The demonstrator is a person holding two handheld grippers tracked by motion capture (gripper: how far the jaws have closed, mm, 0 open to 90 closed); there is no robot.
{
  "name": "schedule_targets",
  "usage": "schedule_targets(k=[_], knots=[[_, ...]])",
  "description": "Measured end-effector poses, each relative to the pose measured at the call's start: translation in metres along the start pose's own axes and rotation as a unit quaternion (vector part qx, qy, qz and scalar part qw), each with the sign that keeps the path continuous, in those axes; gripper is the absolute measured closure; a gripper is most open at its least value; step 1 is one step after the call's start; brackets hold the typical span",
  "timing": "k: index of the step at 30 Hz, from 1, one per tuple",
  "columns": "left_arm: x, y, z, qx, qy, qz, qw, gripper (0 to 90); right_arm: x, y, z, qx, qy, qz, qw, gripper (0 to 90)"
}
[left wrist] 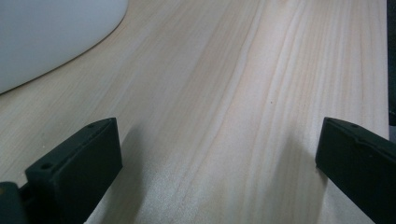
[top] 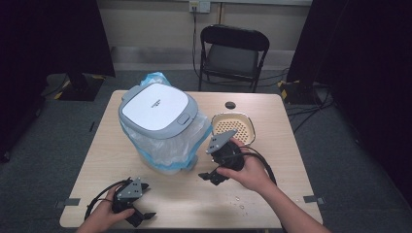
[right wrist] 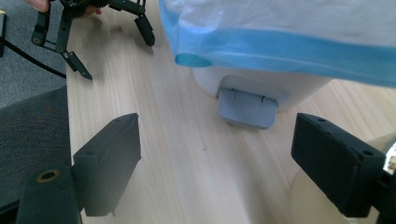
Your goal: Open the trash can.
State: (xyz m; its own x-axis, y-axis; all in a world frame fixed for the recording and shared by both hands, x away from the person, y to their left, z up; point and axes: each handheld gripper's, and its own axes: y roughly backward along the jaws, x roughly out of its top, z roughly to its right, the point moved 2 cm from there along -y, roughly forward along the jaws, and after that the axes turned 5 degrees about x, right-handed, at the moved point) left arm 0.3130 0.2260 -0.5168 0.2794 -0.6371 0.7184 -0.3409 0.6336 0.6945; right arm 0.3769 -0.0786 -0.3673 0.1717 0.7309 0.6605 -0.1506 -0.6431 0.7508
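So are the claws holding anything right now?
No. The left claw is open over bare table, and the right claw is open too, with the bin's pedal ahead of it, untouched.

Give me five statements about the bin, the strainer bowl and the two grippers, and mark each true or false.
1. The pedal bin has its lid shut. True.
2. The bin's bag is black. False: it is clear plastic with a blue band, hanging out below the lid.
3. The right gripper holds the bin's foot pedal. False: its jaws stand open with nothing between them, and the pedal lies ahead of them.
4. The left gripper is open over bare table. True.
5. The perforated strainer bowl sits on top of the bin. False: it stands on the table, to the right of the bin in the high view.
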Motion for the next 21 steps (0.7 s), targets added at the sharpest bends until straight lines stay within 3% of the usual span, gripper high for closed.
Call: schedule_targets(k=[13, 21], knots=[[0.0, 0.0, 0.0, 0.001, -0.002, 0.002, 1.0, 0.0, 0.015, 0.012, 0.012, 0.009, -0.003, 0.01, 0.9999, 15.3], [0.0, 0.0, 0.0, 0.001, -0.002, 0.003, 1.0, 0.0, 0.034, 0.021, 0.019, 0.01, -0.003, 0.022, 0.9997, 15.4]])
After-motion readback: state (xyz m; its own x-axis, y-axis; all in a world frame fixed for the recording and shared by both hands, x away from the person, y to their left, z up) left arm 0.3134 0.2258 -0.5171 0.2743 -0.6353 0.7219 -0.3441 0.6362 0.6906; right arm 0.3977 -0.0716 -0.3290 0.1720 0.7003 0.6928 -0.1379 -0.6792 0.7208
